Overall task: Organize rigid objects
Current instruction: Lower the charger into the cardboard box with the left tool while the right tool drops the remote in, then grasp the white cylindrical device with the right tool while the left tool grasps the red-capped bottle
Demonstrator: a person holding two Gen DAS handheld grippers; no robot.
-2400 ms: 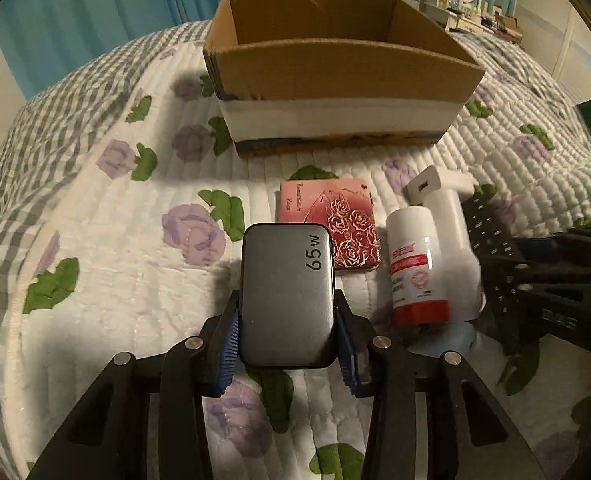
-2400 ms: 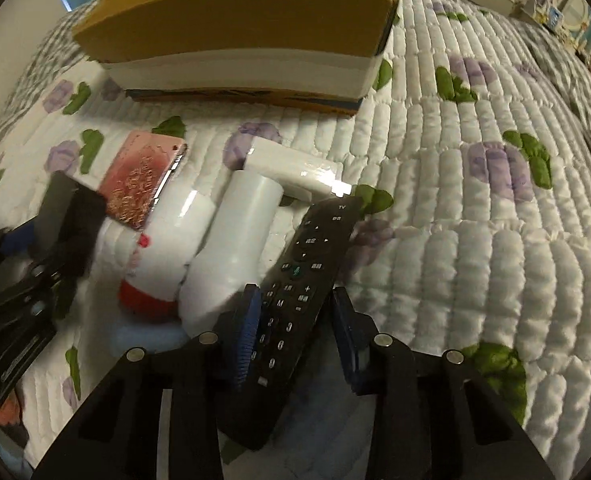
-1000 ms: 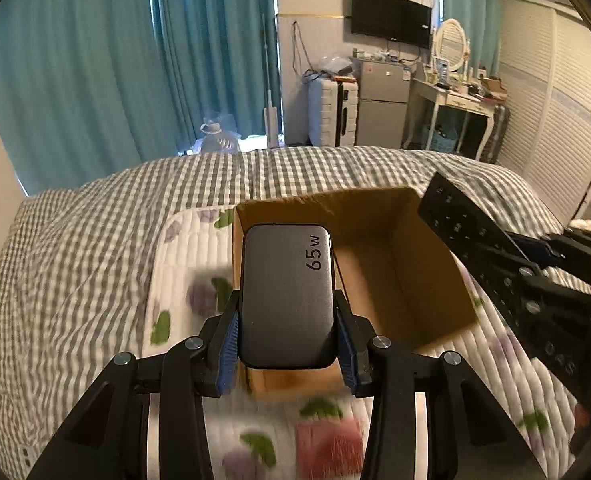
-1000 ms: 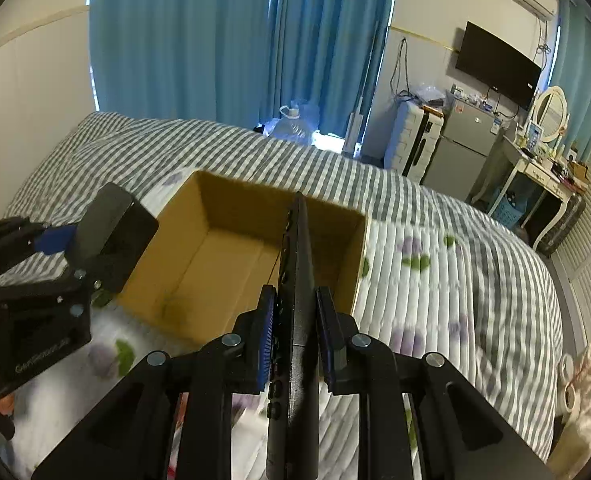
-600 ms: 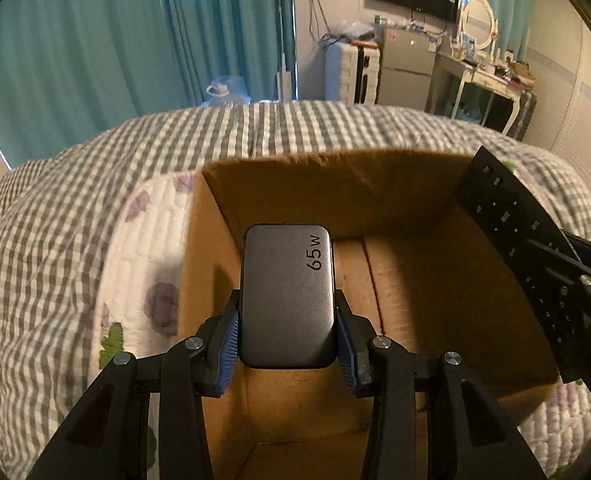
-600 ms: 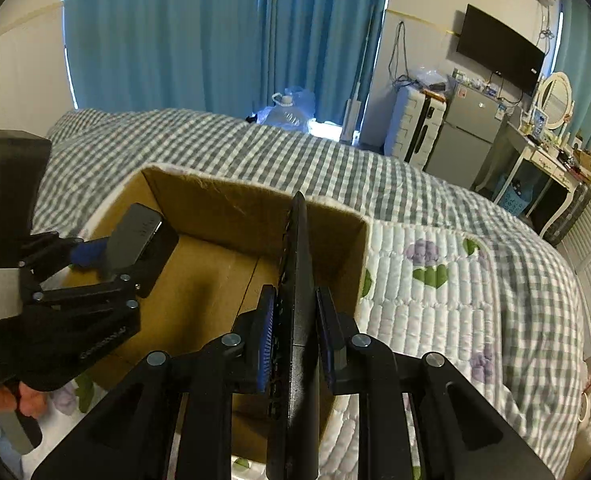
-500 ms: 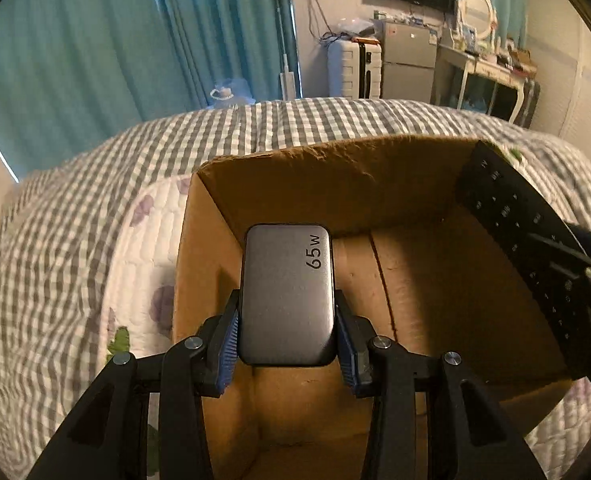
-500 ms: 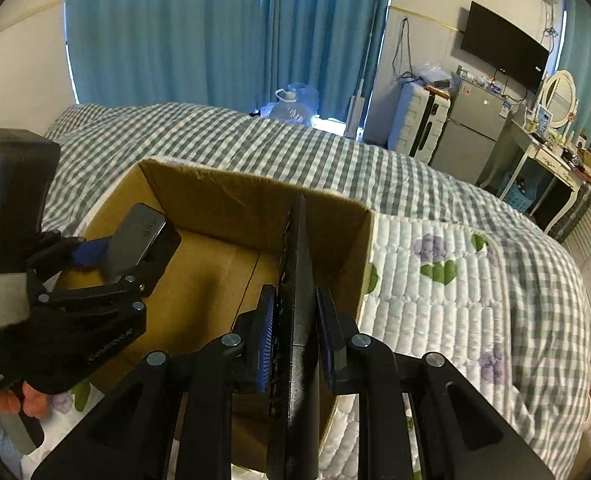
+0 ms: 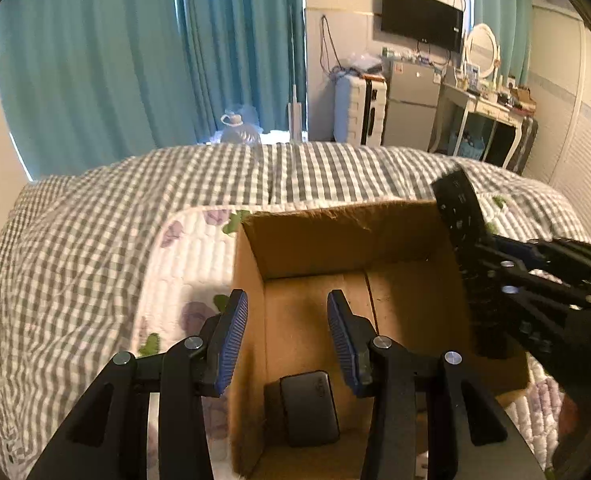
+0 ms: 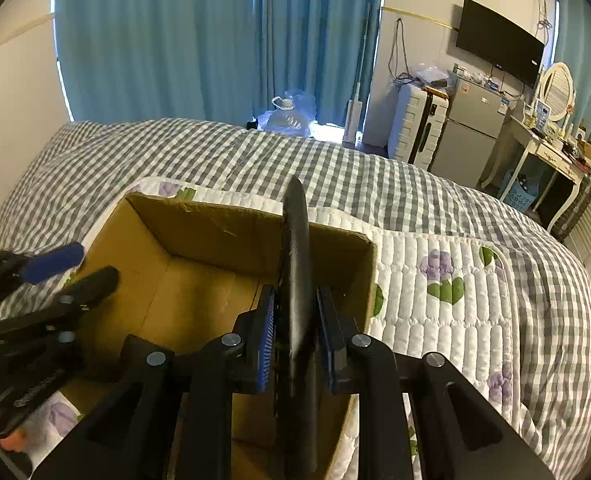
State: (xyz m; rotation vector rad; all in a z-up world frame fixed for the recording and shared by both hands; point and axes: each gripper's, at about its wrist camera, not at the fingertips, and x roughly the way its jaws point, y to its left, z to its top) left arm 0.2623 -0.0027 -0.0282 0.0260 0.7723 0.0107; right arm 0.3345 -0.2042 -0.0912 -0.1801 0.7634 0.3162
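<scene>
An open cardboard box (image 9: 251, 280) sits on the bed. A dark grey charger block (image 9: 309, 406) lies on the box floor near the front left corner. My left gripper (image 9: 287, 322) is open and empty above it, over the box's left wall. My right gripper (image 10: 295, 316) is shut on a black remote control (image 10: 297, 264), held edge-on over the right side of the box (image 10: 215, 236). The remote (image 9: 459, 208) and the right gripper (image 9: 535, 276) show at the right in the left wrist view. The left gripper (image 10: 51, 268) shows at the left in the right wrist view.
The bed has a grey checked cover (image 9: 75, 240) and a white floral quilt (image 10: 447, 280) under the box. Teal curtains, a white suitcase (image 9: 357, 112), a small fridge (image 10: 471, 128) and a dressing table stand beyond the bed.
My left gripper has opened and let go of the charger, which now lies on the box floor. My right gripper still holds the remote over the box.
</scene>
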